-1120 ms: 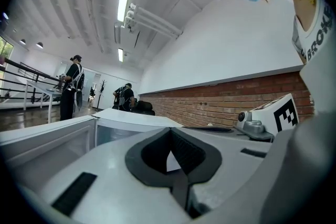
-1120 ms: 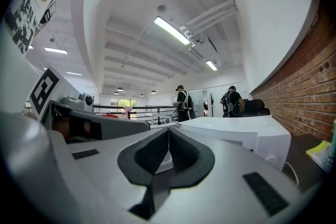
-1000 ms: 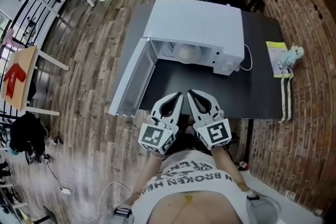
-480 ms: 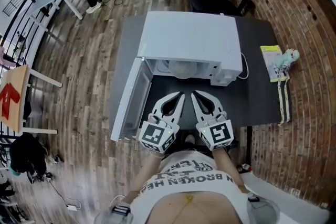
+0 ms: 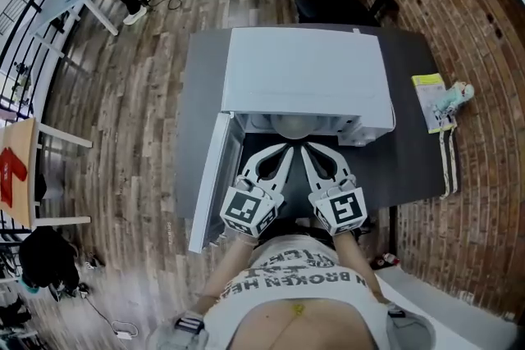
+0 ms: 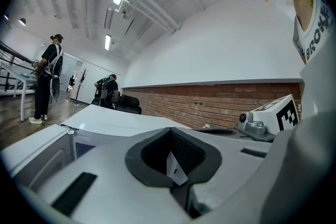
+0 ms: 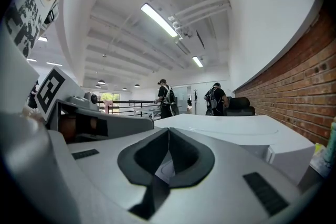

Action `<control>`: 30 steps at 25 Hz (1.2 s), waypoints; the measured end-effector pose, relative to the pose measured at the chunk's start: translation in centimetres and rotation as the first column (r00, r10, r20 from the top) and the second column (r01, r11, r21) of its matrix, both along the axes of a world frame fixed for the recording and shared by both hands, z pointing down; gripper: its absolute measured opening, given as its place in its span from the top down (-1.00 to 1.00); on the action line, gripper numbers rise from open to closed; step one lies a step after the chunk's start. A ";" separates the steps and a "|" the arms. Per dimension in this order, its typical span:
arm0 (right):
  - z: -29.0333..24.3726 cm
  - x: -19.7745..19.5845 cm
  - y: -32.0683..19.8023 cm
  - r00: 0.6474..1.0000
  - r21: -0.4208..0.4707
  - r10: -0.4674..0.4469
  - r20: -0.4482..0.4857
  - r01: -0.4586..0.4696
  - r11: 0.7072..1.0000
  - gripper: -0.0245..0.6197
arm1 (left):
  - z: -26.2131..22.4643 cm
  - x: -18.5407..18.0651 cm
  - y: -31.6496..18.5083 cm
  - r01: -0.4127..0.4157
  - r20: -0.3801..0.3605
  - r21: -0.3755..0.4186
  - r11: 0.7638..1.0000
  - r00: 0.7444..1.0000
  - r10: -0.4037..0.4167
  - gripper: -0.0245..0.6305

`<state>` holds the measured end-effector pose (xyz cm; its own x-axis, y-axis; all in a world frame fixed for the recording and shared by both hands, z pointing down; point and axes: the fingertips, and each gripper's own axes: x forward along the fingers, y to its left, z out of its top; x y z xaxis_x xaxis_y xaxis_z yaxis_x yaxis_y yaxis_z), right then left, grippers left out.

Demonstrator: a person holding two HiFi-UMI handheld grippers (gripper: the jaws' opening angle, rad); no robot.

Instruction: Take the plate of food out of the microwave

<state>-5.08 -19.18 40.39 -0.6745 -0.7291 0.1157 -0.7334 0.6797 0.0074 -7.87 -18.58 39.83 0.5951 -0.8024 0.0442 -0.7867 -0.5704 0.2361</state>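
1. the door (image 5: 215, 176) of the microwave (image 5: 303, 82) hangs wide open, off to the left of the left fingers. that step looks done.
2. left gripper (image 5: 284, 149): jaws pressed together with nothing between them, tips aimed at the mouth of the cavity.
3. the plate (image 5: 289, 125) shows as a pale rounded shape inside the cavity, just beyond both sets of fingertips. neither gripper touches it.
4. right gripper (image 5: 306, 149): closed and empty too, close beside the left one.
5. i'd say most of the job is left: part the jaws, reach in, grip the plate, and bring it out onto the table (image 5: 410, 168), which has bare room to the right of the right fingers.
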 end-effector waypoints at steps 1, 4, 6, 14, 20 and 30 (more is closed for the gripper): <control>0.2 -0.1 -0.5 1.000 0.001 0.004 -0.003 -0.004 1.000 0.90 | 0.2 -0.2 -0.6 -0.009 -0.002 -0.005 1.000 1.000 0.009 0.91; 0.9 -0.5 -1.7 1.000 -0.008 0.013 -0.017 -0.013 1.000 0.90 | 0.9 -0.5 -2.0 -0.035 -0.015 -0.021 0.999 0.999 0.034 0.91; 1.6 -0.8 -2.5 0.999 -0.017 0.027 -0.040 -0.028 0.999 0.90 | 1.4 -0.9 -2.8 -0.050 -0.019 -0.032 0.998 0.999 0.049 0.91; 5.1 -0.8 -5.0 0.992 -0.077 0.078 -0.095 -0.085 0.993 0.90 | 4.8 -2.2 -5.5 -0.049 -0.034 -0.103 0.993 0.998 0.046 0.91; 8.3 1.1 -6.2 0.990 -0.138 0.059 -0.128 -0.076 0.987 0.90 | 8.4 -1.9 -6.9 -0.009 0.009 -0.179 0.984 1.000 0.011 0.91; 13.2 3.1 -7.8 0.982 -0.255 -0.030 -0.185 -0.019 0.967 0.90 | 12.1 -2.1 -8.1 0.116 0.076 -0.258 0.959 0.992 -0.099 0.91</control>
<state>-2.02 -26.93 53.55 -0.6271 -0.6554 0.4209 -0.7320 0.6806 -0.0309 -9.92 -26.70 51.91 0.4956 -0.8169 0.2952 -0.8577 -0.4067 0.3147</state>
